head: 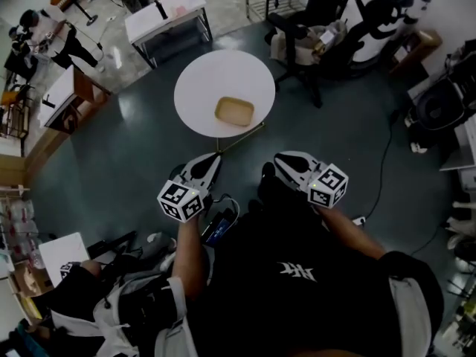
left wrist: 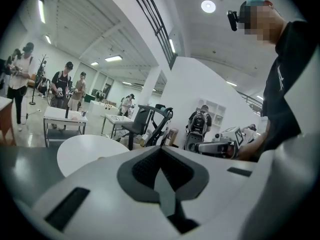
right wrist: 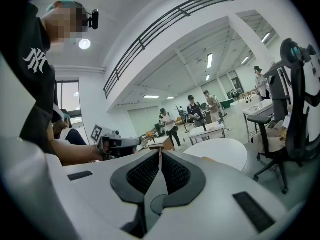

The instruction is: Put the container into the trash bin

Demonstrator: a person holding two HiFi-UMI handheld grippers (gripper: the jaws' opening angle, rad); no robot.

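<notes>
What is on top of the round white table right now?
Only the tan container sits on the round white table, toward its near edge; it looks empty. The patch of tabletop under it is covered.

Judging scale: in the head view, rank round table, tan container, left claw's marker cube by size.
1. round table
2. tan container and marker cube: look alike; the cube sits nearer the camera, so unranked.

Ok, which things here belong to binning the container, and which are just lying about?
For the job: tan container on the round white table; left tool and right tool, both shut, empty. No trash bin that I can pick out.

Just lying about: black office chair; rectangular white desk.
</notes>
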